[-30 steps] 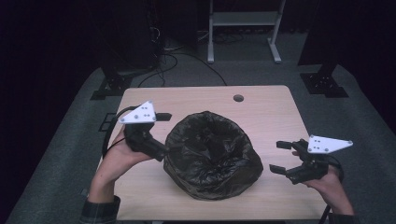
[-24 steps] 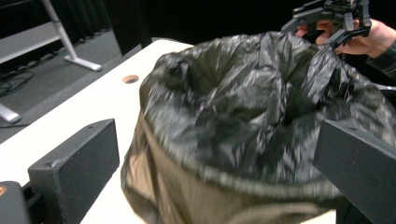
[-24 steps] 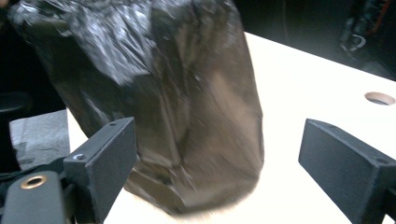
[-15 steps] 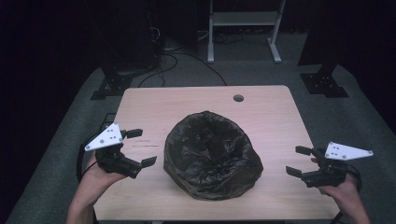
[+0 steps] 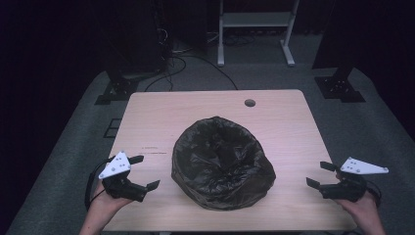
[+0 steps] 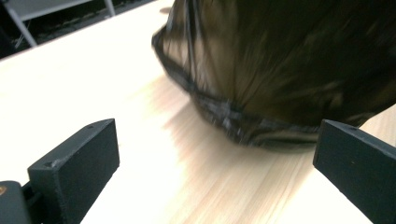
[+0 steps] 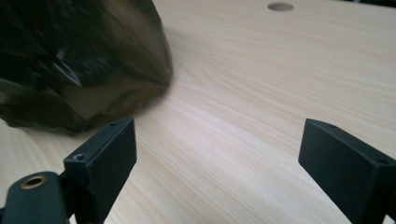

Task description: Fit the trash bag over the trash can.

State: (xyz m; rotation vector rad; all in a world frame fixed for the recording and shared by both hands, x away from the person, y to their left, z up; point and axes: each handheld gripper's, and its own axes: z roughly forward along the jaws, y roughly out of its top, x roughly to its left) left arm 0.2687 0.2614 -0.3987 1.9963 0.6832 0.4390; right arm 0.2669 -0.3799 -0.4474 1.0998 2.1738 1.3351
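The left gripper [image 5: 142, 172] and right gripper [image 5: 318, 174] flank the black bag [image 5: 221, 161] on the counter [image 5: 288, 127], fingers spread, touching nothing

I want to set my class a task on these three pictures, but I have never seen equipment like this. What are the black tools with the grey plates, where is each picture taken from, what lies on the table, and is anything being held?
A person sits at a wooden table and holds a hand tool in each hand. Each tool is a gripper with two black jaws.

The high view looks down from above the person. It shows the left gripper and the right gripper, one at each side of a crumpled black plastic bag.

The other two pictures come from small cameras riding on the grippers, looking out between their own jaws across the tabletop towards the bag.

Both grippers are open and hold nothing. The table also has a small round hole near its far edge.
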